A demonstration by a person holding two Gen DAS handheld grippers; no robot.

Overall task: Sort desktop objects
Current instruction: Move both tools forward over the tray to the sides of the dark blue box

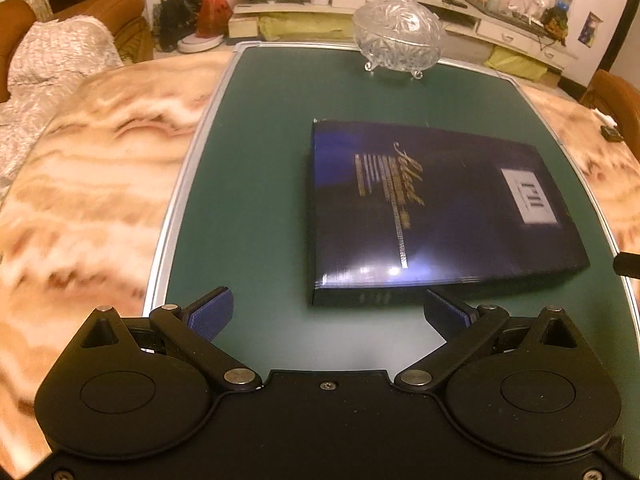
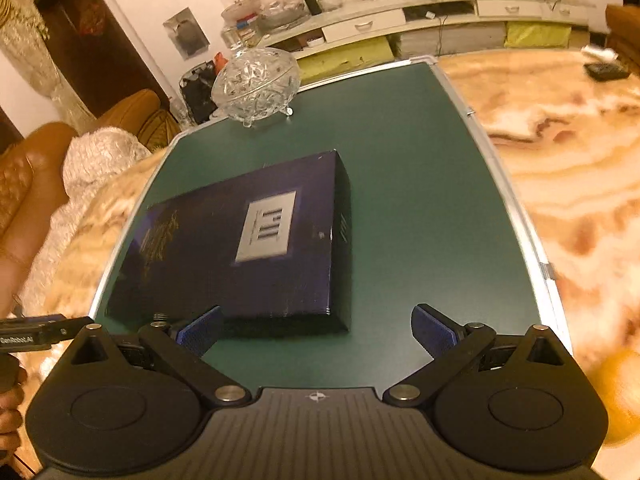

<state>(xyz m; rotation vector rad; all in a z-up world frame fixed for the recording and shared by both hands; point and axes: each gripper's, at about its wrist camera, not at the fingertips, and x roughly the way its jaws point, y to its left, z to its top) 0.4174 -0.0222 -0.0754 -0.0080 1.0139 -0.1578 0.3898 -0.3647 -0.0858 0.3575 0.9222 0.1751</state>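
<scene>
**A:** Looks like the sorting has barely started. The dark blue box (image 1: 436,208) lies flat on the green mat (image 1: 248,184), the lidded crystal candy dish (image 1: 398,38) stands at the mat's far edge, well apart from it. Nothing's picked up yet.

**B:** Yeah, both tools are wide apart and empty. The left tool (image 1: 328,314) hovers just short of the box's near edge; the right tool (image 2: 316,330) sits by its near corner, one pad (image 2: 200,330) almost at the box, contact hard to tell.

**A:** Next move probably calls for both tools clamping opposite edges, since the box looks too wide for one.
</scene>
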